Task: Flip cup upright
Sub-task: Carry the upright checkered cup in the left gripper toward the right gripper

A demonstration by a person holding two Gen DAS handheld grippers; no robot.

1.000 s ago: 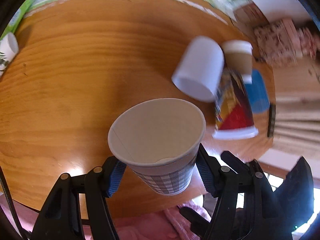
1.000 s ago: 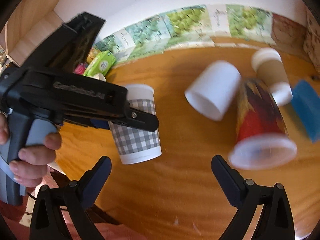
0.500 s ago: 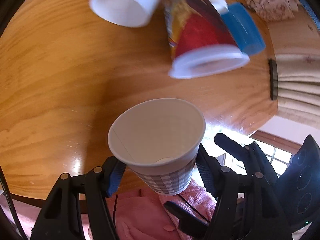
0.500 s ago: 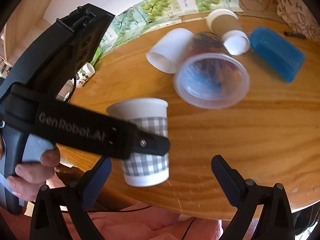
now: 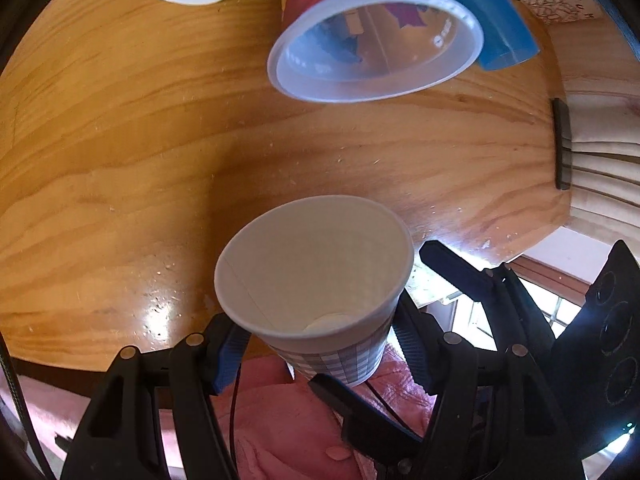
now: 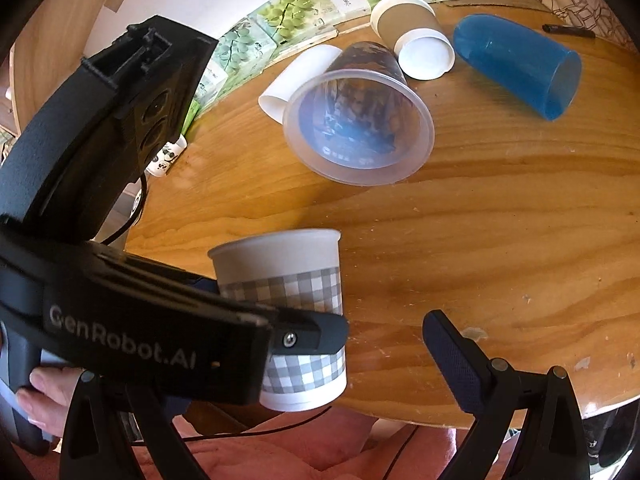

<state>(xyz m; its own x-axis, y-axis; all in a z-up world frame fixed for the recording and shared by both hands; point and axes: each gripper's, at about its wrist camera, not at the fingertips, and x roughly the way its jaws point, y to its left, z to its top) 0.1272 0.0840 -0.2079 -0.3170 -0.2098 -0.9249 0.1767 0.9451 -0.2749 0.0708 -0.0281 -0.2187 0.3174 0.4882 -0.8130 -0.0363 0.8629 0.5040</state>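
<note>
My left gripper (image 5: 316, 344) is shut on a grey checked paper cup (image 5: 316, 280), held upright with its mouth up, above the near edge of the wooden table (image 5: 120, 160). The right wrist view shows the same cup (image 6: 296, 280) clamped by the left gripper (image 6: 304, 332), its base off the table. My right gripper (image 6: 304, 364) is open and empty, low at the table's near edge, right beside the held cup. Its left finger is hidden behind the left gripper.
Several cups lie on their sides further back: a clear printed plastic cup (image 6: 360, 128), a white cup (image 6: 296, 76), a brown paper cup (image 6: 412, 28) and a blue tumbler (image 6: 516, 64). A black pen (image 6: 568, 31) lies far right. A pink lap (image 5: 280, 420) is below the table edge.
Both grippers have pulled back toward the near table edge and tilted down. The checked cup stays gripped and has gone from upside down to upright in the right wrist view.
</note>
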